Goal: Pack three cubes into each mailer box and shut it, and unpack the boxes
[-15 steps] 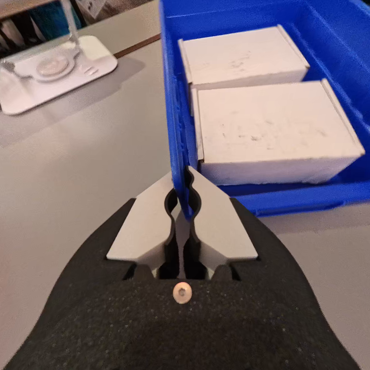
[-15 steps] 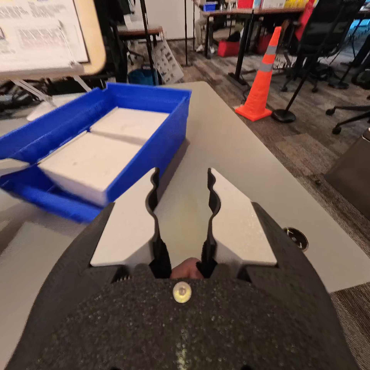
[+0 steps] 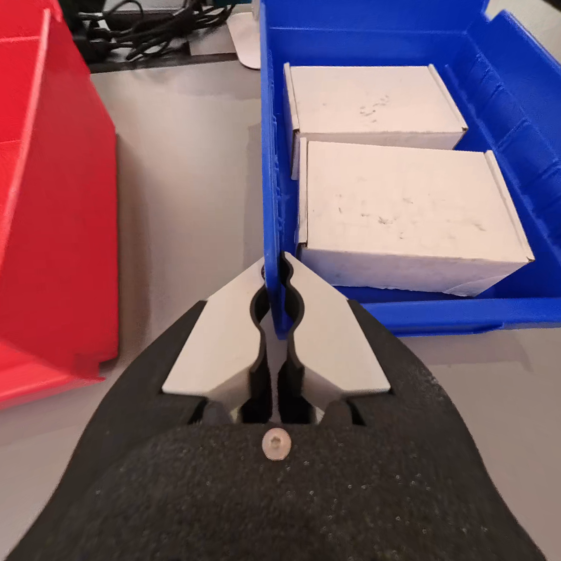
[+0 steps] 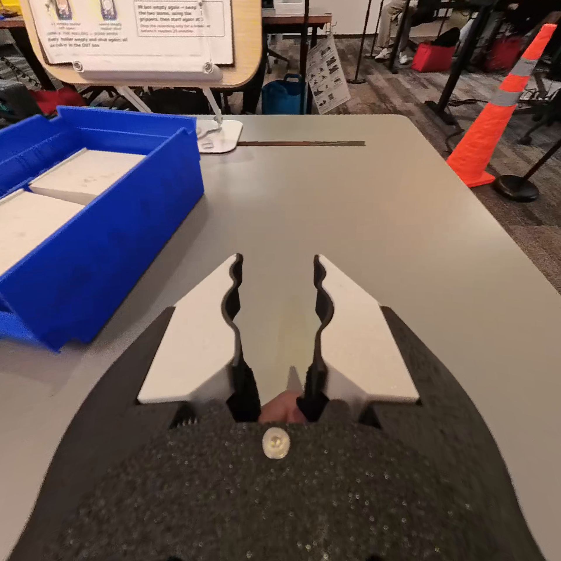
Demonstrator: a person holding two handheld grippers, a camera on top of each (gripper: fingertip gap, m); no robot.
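Note:
A blue bin [image 3: 501,100] holds two closed white mailer boxes, a near one [image 3: 403,212] and a far one [image 3: 370,100]. My left gripper [image 3: 273,264] is shut on the bin's near left wall [image 3: 270,182], one finger outside and one inside. In the right wrist view the blue bin [image 4: 121,218] sits at the left on the grey table, with the two mailer boxes [image 4: 88,173] in it. My right gripper [image 4: 277,261] is open and empty over the bare table, to the right of the bin. No cubes are in view.
A red bin [image 3: 54,212] stands left of the blue bin with a strip of table between them. A white stand base [image 4: 218,136] with a sign board sits behind the blue bin. The table edge runs along the right; an orange cone [image 4: 498,112] stands on the floor beyond. The grippers' ends are close to 35 centimetres from one another.
The blue bin has turned and shifted with my left gripper: the red bin now shows on its left. My right gripper stays open and now faces farther to the right of the bin.

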